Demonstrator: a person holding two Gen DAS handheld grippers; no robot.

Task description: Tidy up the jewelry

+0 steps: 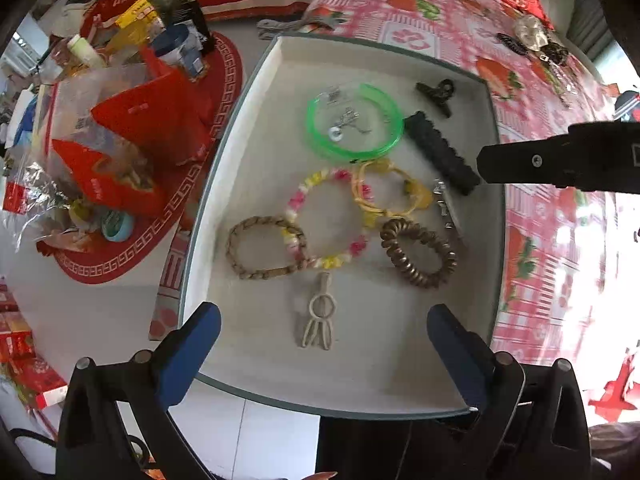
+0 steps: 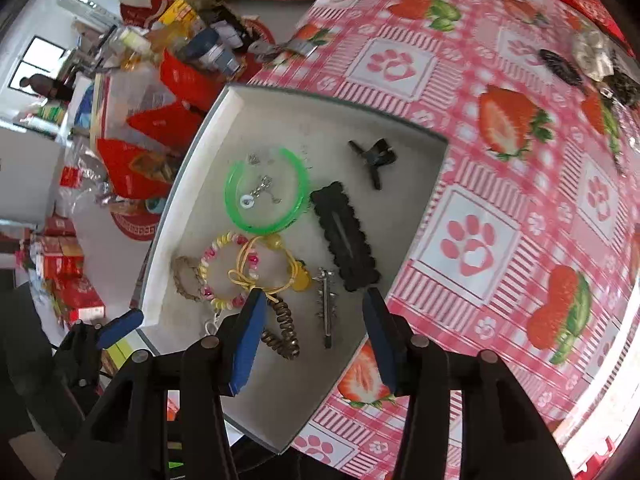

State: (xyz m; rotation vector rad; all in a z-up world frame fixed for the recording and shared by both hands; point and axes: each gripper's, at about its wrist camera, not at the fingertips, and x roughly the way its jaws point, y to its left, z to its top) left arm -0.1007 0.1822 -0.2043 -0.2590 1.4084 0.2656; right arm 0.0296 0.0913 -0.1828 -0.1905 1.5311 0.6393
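Note:
A shallow grey tray (image 1: 256,92) (image 2: 416,148) holds a green bangle (image 1: 354,122) (image 2: 266,192), a black scalloped clip (image 1: 440,152) (image 2: 346,236), a small black claw clip (image 1: 438,94) (image 2: 374,158), a pink-yellow bead bracelet (image 1: 326,220) (image 2: 228,268), a yellow cord bracelet (image 1: 394,190), a braided bracelet (image 1: 266,252), a brown coil hair tie (image 1: 418,252) (image 2: 286,332), a silver pin (image 2: 326,304) and a beige clip (image 1: 318,318). My left gripper (image 1: 322,344) is open and empty over the tray's near edge. My right gripper (image 2: 314,336) is open and empty above the silver pin.
A pink strawberry tablecloth (image 2: 500,208) lies under the tray. More accessories lie at its far right (image 1: 532,38) (image 2: 588,60). Red bags, bottles and packets crowd the left (image 1: 132,120). The right gripper's black body (image 1: 560,160) reaches in over the tray's right rim.

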